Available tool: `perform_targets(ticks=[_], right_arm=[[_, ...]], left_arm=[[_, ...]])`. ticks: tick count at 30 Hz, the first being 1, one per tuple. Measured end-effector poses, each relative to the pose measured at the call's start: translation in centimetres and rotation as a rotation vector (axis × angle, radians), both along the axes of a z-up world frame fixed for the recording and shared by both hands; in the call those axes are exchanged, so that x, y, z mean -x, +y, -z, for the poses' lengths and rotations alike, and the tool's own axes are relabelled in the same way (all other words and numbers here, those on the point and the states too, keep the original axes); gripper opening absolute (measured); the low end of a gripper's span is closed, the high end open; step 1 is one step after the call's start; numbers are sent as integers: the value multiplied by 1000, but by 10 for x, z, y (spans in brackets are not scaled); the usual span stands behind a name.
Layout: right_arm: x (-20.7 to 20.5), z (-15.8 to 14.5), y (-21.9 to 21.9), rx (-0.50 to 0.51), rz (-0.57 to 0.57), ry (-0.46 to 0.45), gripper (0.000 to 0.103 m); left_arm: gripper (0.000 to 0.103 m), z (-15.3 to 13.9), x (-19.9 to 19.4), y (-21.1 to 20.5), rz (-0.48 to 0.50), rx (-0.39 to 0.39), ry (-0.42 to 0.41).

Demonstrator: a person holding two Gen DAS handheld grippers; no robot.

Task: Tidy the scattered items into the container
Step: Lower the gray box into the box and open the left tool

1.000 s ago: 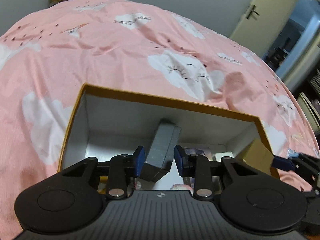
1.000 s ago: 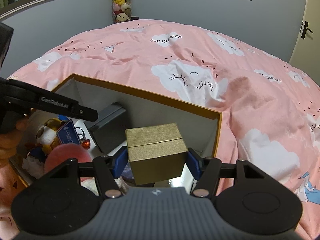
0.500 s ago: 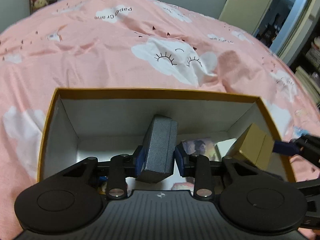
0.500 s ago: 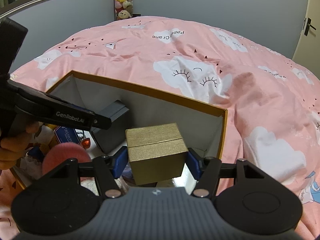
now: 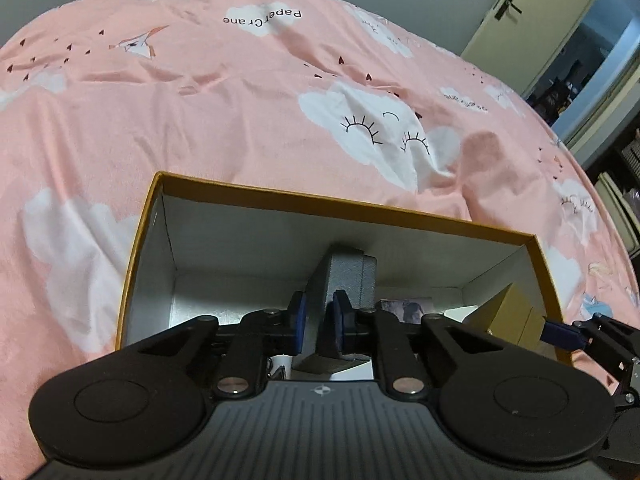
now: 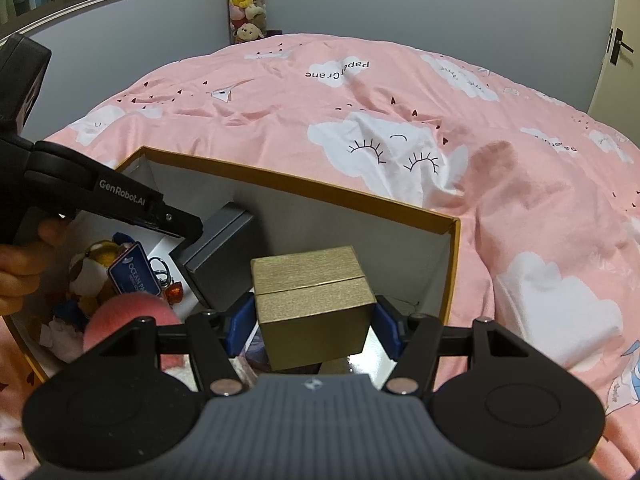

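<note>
An orange-rimmed cardboard container (image 5: 320,200) (image 6: 280,178) lies open on the pink bedspread. Inside it a grey box (image 5: 348,276) (image 6: 224,252) leans tilted against the back wall. My left gripper (image 5: 319,320) (image 6: 192,228) hangs over the container's left half, its blue pads drawn close together with nothing pinched between them. The grey box stands just beyond its fingertips. My right gripper (image 6: 314,326) is shut on a gold box (image 6: 312,296) (image 5: 508,316), which it holds above the container's right end.
In the container also lie a plush toy (image 6: 90,268), a blue tag on a keyring (image 6: 132,270), a pink round item (image 6: 128,316) and a photo card (image 5: 404,308). A person's hand (image 6: 20,264) holds the left gripper. Stuffed toys (image 6: 246,4) stack against the far wall.
The left jaws have closed from wide apart around the grey box to nearly together, and the left gripper shifted a little over the container. The right gripper kept the gold box still.
</note>
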State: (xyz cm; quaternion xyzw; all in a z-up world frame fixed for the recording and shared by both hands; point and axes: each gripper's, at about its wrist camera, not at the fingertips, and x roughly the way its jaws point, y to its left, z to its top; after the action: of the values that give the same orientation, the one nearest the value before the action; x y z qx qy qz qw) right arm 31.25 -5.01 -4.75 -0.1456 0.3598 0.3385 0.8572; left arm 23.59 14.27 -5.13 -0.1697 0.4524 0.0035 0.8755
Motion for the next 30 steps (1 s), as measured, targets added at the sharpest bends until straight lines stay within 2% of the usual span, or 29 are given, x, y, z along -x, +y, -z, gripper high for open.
perform_targets(ticks=[4, 6, 7, 10, 15, 24, 30], right_arm=[[0, 1, -1, -4, -2, 5, 64], [0, 0, -2, -8, -3, 6, 65], [0, -1, -2, -11, -3, 6, 65], [-1, -2, -2, -19, -5, 5, 65], [-4, 1, -4, -12, -2, 9, 65], [-12, 7, -2, -4, -17, 29, 65], [-16, 11, 4, 3, -13, 36, 65]], left_arm=[[17, -3, -3, -2, -17, -136, 41], [17, 2, -7, 2, -29, -159, 88], [14, 6, -8, 4, -25, -155, 106], [14, 13, -7, 0, -7, -162, 123], [14, 19, -9, -3, 0, -121, 131], [14, 27, -22, -7, 15, -102, 182], [16, 30, -31, -15, 32, -55, 174]])
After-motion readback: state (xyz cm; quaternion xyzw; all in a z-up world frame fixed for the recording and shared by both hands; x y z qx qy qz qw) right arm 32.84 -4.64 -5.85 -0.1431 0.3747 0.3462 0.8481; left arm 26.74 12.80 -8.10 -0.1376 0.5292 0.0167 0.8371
